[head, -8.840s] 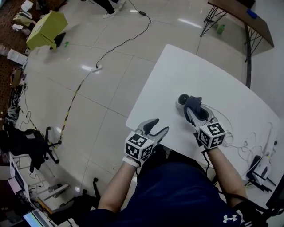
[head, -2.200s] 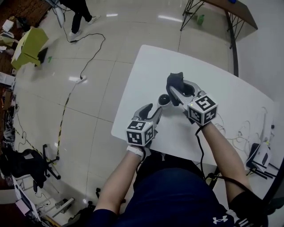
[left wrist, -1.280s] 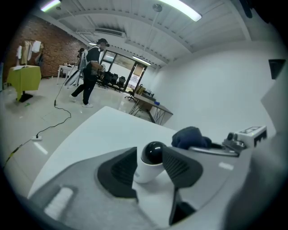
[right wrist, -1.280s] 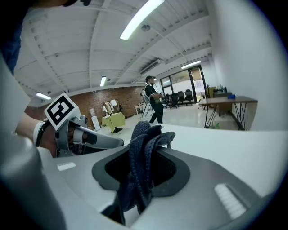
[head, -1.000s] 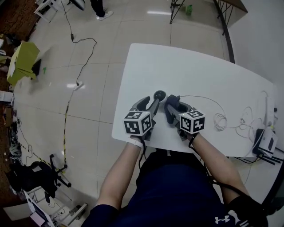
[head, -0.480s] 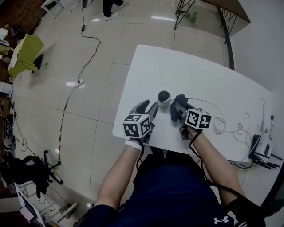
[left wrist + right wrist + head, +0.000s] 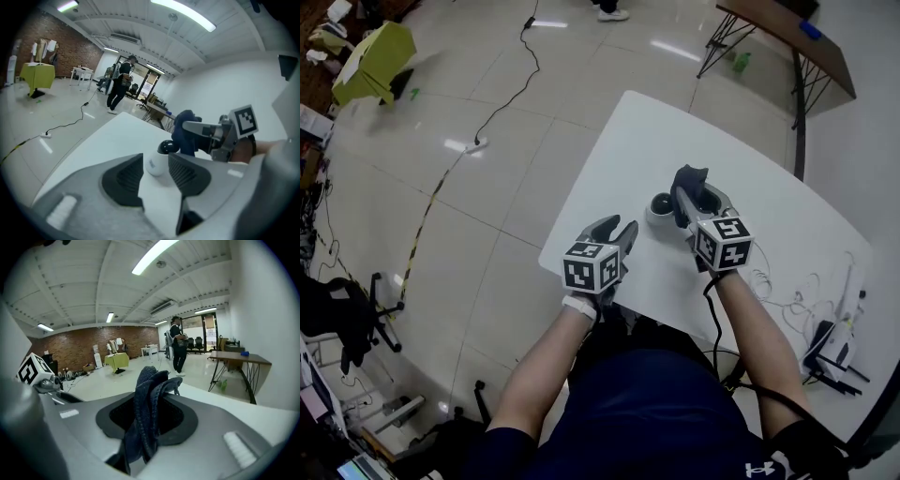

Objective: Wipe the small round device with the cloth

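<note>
Head view, left to right. On the tiled floor at far left stands a yellow-green box [image 7: 382,58], and a dark cable [image 7: 517,82] runs to a white power strip [image 7: 476,144]. The white table [image 7: 647,141] fills the centre. Over its near edge, the left gripper [image 7: 619,228] is held with its jaws apart and nothing between the pads. In the left gripper view, the small round device [image 7: 660,206] appears in the gap just beyond the jaw tips, untouched. The device, a white base with a dark domed top, stands upright on the table between the two grippers. Immediately to its right is the right gripper [image 7: 698,192], its jaws closed on the dark blue cloth [image 7: 687,181]. The right gripper view shows the cloth bunched between the pads and sticking up past them. The cloth hangs just beside the device; contact between them cannot be made out. Thin white cables [image 7: 783,292] lie on the table at far right.
</note>
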Demonstrator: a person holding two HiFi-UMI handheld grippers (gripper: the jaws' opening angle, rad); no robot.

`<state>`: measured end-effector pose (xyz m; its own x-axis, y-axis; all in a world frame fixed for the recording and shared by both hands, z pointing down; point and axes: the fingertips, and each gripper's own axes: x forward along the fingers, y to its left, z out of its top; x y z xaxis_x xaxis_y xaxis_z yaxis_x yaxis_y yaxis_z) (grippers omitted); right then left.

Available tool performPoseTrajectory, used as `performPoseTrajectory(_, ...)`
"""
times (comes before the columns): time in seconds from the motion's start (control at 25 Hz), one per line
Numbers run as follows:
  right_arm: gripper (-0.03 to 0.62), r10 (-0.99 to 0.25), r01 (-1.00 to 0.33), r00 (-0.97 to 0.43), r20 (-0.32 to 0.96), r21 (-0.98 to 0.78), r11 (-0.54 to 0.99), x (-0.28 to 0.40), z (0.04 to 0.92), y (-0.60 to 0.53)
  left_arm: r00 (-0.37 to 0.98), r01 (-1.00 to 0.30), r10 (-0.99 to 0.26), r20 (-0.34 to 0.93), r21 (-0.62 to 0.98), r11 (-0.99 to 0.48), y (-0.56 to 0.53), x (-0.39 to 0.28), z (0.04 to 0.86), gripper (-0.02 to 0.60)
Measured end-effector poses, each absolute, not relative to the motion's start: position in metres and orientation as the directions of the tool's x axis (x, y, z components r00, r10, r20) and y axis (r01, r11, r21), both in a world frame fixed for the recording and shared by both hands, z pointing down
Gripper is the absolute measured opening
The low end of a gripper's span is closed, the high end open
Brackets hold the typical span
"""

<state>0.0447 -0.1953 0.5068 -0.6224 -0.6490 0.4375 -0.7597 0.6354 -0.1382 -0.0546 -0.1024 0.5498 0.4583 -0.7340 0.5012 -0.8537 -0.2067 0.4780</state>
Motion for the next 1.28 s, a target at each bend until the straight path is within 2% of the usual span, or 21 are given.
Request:
performPoseTrajectory(0.16, 0.120, -0.627, -0.672, -0.676, 0.387, 0.024, 0.740, 0.013, 0.490, -0.176, 0.429, -0.861, -0.744, 0.512, 0.480, -0.166, -0.095, -0.074, 0.554, 0.166)
performPoseTrajectory(0.28, 0.120, -0.582, -0.512, -0.708, 0.401, 0.276, 0.813, -0.015, 0.493, -0.145, 0.408, -0.868, -0.745, 0.528, 0.477, -0.137, -0.089, -0.085, 0.560, 0.163)
performPoseTrajectory(0.4, 0.120, -0.582, -0.366, -0.697, 0.419, 0.489, 0.791, -0.029, 0.506, -0.119, 0.397, -0.875, -0.740, 0.542, 0.468, -0.127, -0.084, -0.087, 0.563, 0.163)
performPoseTrajectory(0.52, 0.120, -0.609, -0.277, -0.676, 0.415, 0.623, 0.731, -0.036, 0.523, -0.104, 0.390, -0.871, -0.745, 0.541, 0.479, -0.108, -0.081, -0.091, 0.564, 0.163)
performPoseTrajectory(0.72, 0.120, -0.576, -0.164, -0.691, 0.437, 0.681, 0.713, -0.049, 0.553, -0.080, 0.351, -0.865, -0.772, 0.529, 0.498, -0.052, -0.075, -0.115, 0.564, 0.163)
performPoseTrajectory(0.92, 0.120, -0.530, -0.029, -0.672, 0.518, 0.696, 0.718, -0.056, 0.599, -0.064, 0.313, -0.868, -0.779, 0.544, 0.497, -0.001, -0.075, -0.137, 0.571, 0.163)
performPoseTrajectory(1.12, 0.120, -0.497, -0.012, -0.626, 0.601, 0.630, 0.776, -0.054, 0.625, -0.068, 0.319, -0.864, -0.780, 0.538, 0.504, -0.005, -0.078, -0.135, 0.571, 0.163)
performPoseTrajectory(1.28, 0.120, -0.490, -0.048, -0.625, 0.608, 0.597, 0.801, -0.054, 0.617, -0.069, 0.333, -0.861, -0.776, 0.536, 0.508, -0.019, -0.078, -0.126, 0.570, 0.163)
